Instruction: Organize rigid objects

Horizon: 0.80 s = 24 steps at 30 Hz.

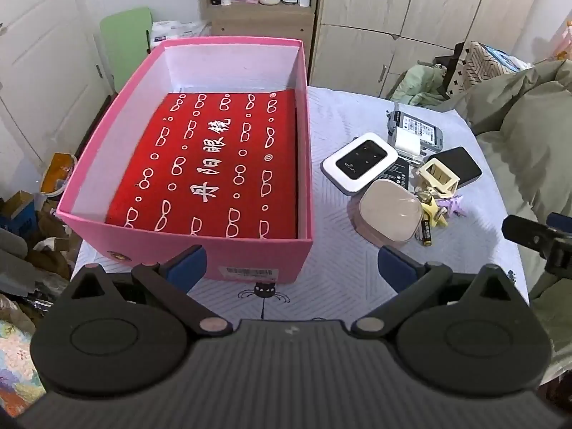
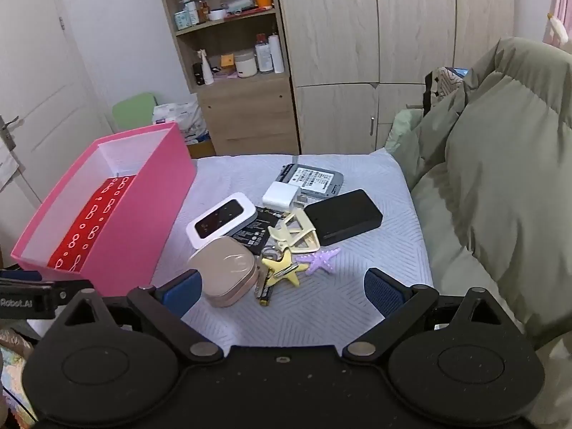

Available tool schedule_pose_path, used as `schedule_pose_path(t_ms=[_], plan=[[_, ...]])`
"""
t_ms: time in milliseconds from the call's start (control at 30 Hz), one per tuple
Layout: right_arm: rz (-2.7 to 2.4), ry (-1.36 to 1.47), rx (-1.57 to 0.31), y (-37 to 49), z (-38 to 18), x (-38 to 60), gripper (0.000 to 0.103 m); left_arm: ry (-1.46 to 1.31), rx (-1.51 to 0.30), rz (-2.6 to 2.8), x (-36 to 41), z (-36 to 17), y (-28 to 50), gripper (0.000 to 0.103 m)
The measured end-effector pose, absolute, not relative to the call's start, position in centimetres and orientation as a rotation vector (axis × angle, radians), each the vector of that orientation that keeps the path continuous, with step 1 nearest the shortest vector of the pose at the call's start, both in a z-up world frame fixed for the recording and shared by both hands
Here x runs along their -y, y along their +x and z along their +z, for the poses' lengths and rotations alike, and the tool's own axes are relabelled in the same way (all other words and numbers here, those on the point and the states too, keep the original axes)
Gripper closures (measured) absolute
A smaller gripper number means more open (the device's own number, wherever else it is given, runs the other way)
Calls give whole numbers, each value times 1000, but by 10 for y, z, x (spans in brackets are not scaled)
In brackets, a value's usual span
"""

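Note:
An open pink box (image 1: 257, 261) (image 2: 143, 221) with a red patterned cloth (image 1: 214, 164) inside stands on the left of the pale table. To its right lies a pile of small items: a white WiFi router (image 1: 359, 162) (image 2: 225, 220), a beige rounded case (image 1: 389, 216) (image 2: 227, 270), a white charger (image 2: 282, 195), a black power bank (image 2: 343, 216), a cream clip (image 2: 298, 232), a yellow star (image 2: 280, 268), a purple star (image 2: 318, 259) and a battery (image 1: 426, 230). My left gripper (image 1: 291, 268) is open, in front of the box. My right gripper (image 2: 282, 289) is open, just short of the pile.
A grey hard drive (image 2: 314, 178) lies at the back of the pile. An olive padded coat (image 2: 500, 178) is heaped along the table's right side. A shelf unit (image 2: 232, 53) and wardrobe stand behind. Clutter lies on the floor (image 1: 28, 232) to the left.

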State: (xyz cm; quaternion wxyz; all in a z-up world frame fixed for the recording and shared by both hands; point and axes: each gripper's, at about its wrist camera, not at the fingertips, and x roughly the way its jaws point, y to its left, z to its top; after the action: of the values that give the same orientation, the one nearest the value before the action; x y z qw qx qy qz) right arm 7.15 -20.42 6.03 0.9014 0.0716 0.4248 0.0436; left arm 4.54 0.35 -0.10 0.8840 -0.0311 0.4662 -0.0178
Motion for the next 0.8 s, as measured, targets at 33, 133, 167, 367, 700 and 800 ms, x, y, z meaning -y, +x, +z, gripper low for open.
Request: schedule_pose_path(t_ms=[33,133,167,367,700,800], plan=[[90,147,-880,71,61,203,4,-66,-973,-42,-3,-2,48,0],[89,141,-883,68,61,198,4,-62,-974,-61,-4,-5,50,0],[89,140,-887,74,60,201,4,-61,-974,-65,-4,-5,50,0],[65,141,-882,72,59,199,4,-64,-975,-57,-8,-6,49,0],[41,113,-864,62,62,200,4,-54,-949,-60,1,-5,41,0],[51,95,-838,54,65,199,4,-40,-924,-68,9,-3,34,1]])
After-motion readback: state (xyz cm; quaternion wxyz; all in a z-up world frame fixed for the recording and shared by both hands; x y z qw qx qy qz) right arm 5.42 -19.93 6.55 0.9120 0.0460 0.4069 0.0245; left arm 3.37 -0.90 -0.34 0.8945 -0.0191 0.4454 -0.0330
